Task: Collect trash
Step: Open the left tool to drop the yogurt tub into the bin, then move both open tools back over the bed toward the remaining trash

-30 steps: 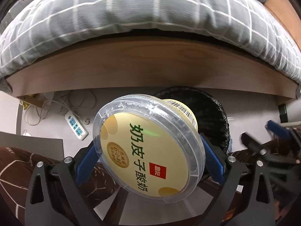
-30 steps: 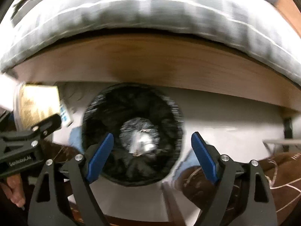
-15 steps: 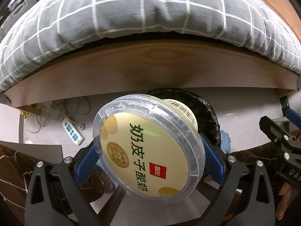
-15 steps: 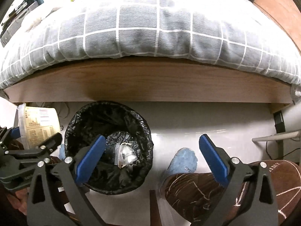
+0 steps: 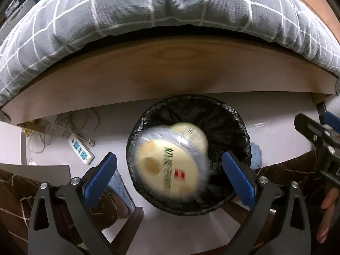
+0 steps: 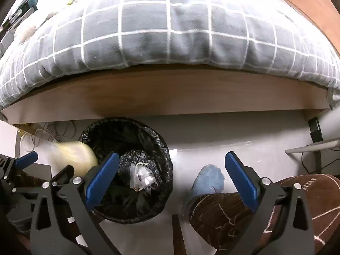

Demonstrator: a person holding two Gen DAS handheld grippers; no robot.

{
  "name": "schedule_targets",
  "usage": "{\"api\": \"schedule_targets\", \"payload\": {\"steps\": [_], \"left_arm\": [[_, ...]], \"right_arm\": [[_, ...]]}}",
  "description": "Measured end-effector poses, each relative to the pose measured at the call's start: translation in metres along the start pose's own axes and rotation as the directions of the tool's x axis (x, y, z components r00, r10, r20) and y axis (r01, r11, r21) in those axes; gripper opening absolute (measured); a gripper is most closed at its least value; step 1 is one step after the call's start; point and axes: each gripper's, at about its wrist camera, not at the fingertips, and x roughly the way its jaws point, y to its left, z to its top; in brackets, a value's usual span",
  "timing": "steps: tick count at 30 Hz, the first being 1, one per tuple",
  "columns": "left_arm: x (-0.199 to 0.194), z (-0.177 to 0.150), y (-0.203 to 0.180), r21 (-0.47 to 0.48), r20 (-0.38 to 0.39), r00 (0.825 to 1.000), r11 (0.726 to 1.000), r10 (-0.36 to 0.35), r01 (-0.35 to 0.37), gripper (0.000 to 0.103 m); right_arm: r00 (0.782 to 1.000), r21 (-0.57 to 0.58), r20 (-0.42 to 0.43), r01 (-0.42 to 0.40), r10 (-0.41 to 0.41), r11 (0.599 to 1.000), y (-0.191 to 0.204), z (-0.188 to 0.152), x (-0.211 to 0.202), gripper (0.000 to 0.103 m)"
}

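A yellow yogurt tub (image 5: 170, 161) with a clear lid is blurred, in the air over the black-lined trash bin (image 5: 229, 125), free of any grip. My left gripper (image 5: 167, 172) is open and empty above the bin, its blue pads wide apart. In the right wrist view the tub (image 6: 74, 155) is a yellow blur at the bin's (image 6: 153, 199) left rim. A crumpled clear wrapper (image 6: 141, 176) lies inside the bin. My right gripper (image 6: 170, 176) is open and empty, to the right of the bin's middle.
A bed with a grey checked duvet (image 5: 148, 14) and wooden side board (image 5: 159, 72) stands just behind the bin. A white power strip (image 5: 80, 152) and cables lie on the floor at left. Blue slippers (image 6: 209, 180) and brown-trousered legs are near the bin.
My left gripper has opened and let go of the yogurt tub, which now drops toward the bin. My right gripper has shifted a little to the right and stayed open.
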Motion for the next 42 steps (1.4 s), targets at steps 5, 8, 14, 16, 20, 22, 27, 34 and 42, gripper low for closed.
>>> {"api": "schedule_targets", "payload": {"steps": [5,8,14,16,20,22,27,34,42], "left_arm": [[-0.012,0.001,0.018,-0.033,0.044,0.999,0.999,0.019,-0.018,0.097],[-0.021,0.005,0.026,-0.048,0.07,0.997,0.999,0.026,-0.023,0.097],[-0.055,0.009,0.049,-0.079,0.139,0.989,0.996,0.045,-0.034,0.097],[-0.068,0.012,0.057,-0.094,0.165,0.986,0.995,0.038,-0.022,0.097],[-0.091,0.019,0.067,-0.099,0.208,0.976,0.994,0.072,-0.052,0.097],[-0.102,0.02,0.07,-0.11,0.226,0.97,0.992,0.087,-0.063,0.097],[-0.128,0.025,0.079,-0.134,0.275,0.957,0.989,0.092,-0.057,0.097],[-0.16,0.034,0.086,-0.15,0.333,0.936,0.987,0.112,-0.065,0.097],[-0.184,0.049,0.092,-0.171,0.368,0.92,0.983,0.133,-0.074,0.097]], "right_arm": [[1.0,-0.016,0.02,-0.001,0.001,1.0,0.012,0.004,-0.006,0.096],[1.0,-0.024,0.026,-0.016,0.017,1.0,0.02,0.006,-0.012,0.096],[0.995,-0.072,0.097,-0.013,0.02,0.997,0.041,0.019,-0.037,0.096],[0.993,-0.074,0.115,-0.022,0.031,0.997,0.045,0.025,-0.044,0.096],[0.987,-0.1,0.16,-0.015,0.031,0.995,0.056,0.034,-0.06,0.096],[0.983,-0.106,0.178,-0.014,0.033,0.994,0.059,0.038,-0.068,0.096],[0.972,-0.113,0.231,-0.016,0.042,0.993,0.064,0.047,-0.092,0.096],[0.953,-0.123,0.299,-0.017,0.054,0.992,0.065,0.06,-0.125,0.096],[0.934,-0.123,0.351,-0.021,0.063,0.992,0.063,0.077,-0.151,0.096]]}}
